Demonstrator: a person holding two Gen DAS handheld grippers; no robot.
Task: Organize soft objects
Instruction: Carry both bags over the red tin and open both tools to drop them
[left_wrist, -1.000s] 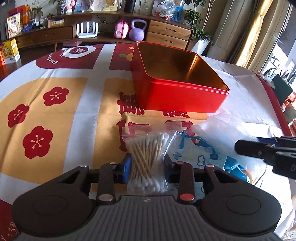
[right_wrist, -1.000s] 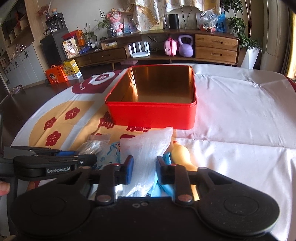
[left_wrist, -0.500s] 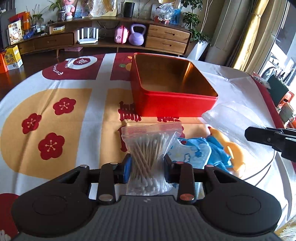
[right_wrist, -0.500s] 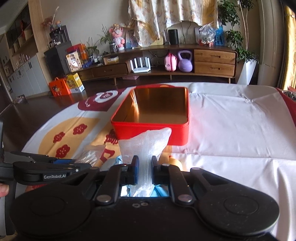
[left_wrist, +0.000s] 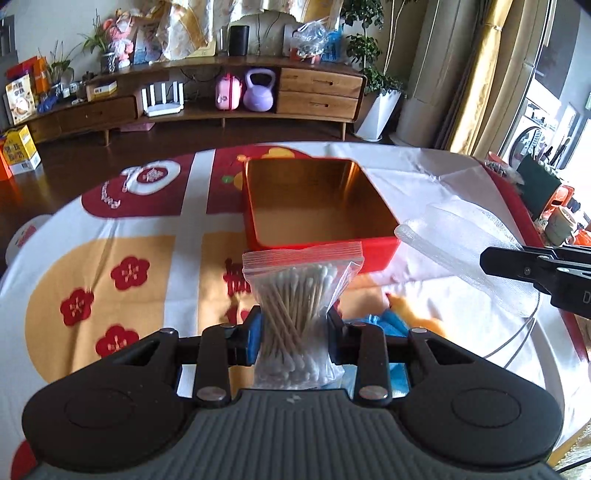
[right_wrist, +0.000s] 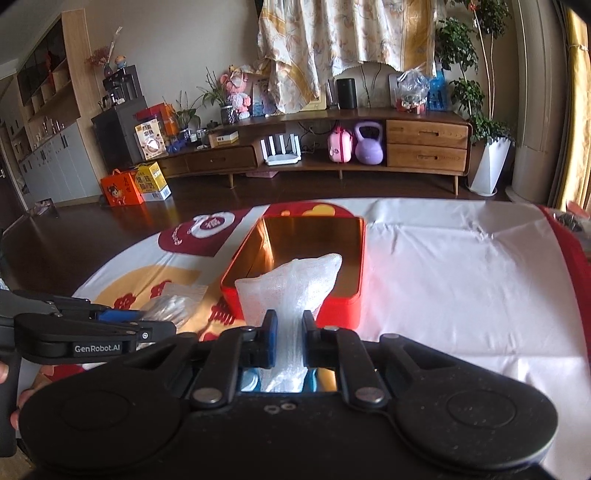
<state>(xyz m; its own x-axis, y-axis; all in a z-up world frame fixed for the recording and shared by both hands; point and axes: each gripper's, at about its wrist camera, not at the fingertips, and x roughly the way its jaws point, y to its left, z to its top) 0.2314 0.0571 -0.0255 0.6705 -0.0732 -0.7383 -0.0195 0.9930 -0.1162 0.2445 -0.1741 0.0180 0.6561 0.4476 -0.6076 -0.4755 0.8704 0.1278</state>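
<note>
Sunlit living room with a long wooden sideboard at the far wall; nearer, a desk (left_wrist: 110, 236) under a red, gold and white cloth carries an open red tin (left_wrist: 317, 206). Left gripper (left_wrist: 293, 332) jaws pinch a zip bag of cotton swabs (left_wrist: 295, 295), right gripper (right_wrist: 286, 334) jaws pinch a bubble-wrap pouch (right_wrist: 291, 291); each should clear the near rim before release. Both loads now hang higher and nearer the tin than a second ago.

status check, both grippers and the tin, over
Left gripper shut on cotton swab bag. Right gripper shut on bubble wrap. Red tin open, nothing blocking.
</note>
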